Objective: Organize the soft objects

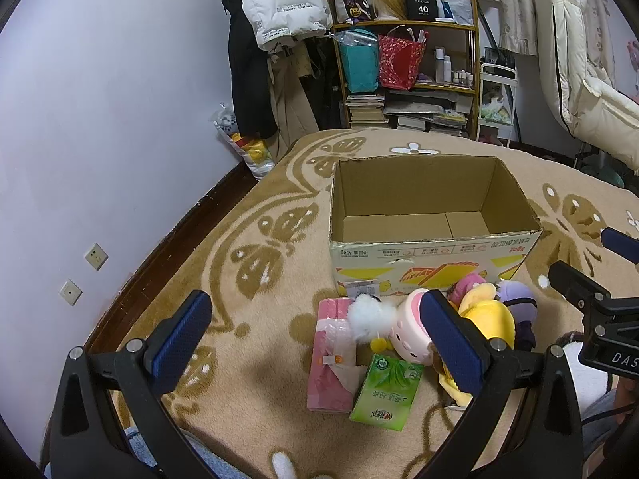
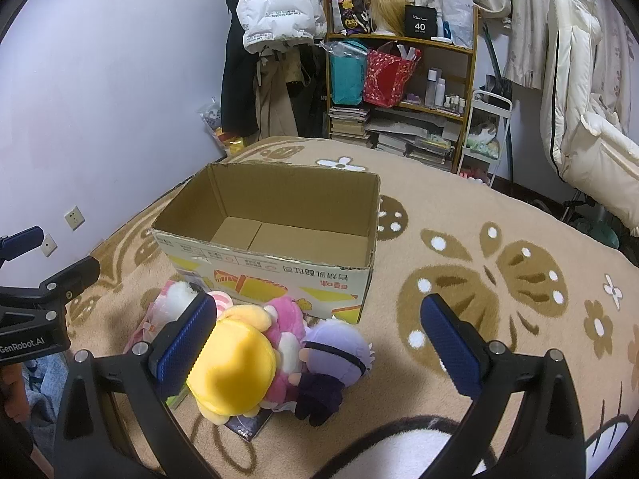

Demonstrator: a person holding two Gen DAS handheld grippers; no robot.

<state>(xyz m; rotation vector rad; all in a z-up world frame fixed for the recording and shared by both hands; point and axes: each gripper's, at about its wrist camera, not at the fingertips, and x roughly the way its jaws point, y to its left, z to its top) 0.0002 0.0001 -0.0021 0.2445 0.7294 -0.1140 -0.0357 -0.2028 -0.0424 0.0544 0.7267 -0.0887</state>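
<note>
Left gripper (image 1: pixel 315 343): spread wide, holding nothing; it hangs over the near pile, and its right pad overlaps the yellow plush in the left wrist view, though contact cannot be told.
Right gripper (image 2: pixel 319 347): spread wide, holding nothing; its left pad sits against or just in front of the yellow plush (image 2: pixel 235 371), and contact cannot be told.
Cardboard box (image 1: pixel 435 251): open-topped, nothing inside, standing on the beige patterned blanket (image 1: pixel 255 279); printed yellow and red on its near wall.
Soft pile: lies on the blanket just in front of the box's near wall, the toys bunched and touching one another.
Left wrist view only: a pink tissue pack (image 1: pixel 331 359) lying flat, a green tissue pack (image 1: pixel 385 391) just beside it and overlapping its corner, a white fluffy pompom (image 1: pixel 369 317) and a round pink-faced plush (image 1: pixel 407 335).
Right wrist view only: the whole pink plush (image 2: pixel 285 327) pressed between the yellow one and a purple-haired doll (image 2: pixel 331 359) in dark clothes, and a dark booklet (image 2: pixel 247 425) poking out from under the yellow plush.
Look of the toys: the yellow plush is rounded and smooth; the purple doll lies on its side, a dark band across its head.
Background: a cluttered shelf (image 2: pixel 399 88) with bags, bottles and stacked books stands beyond the blanket.
</note>
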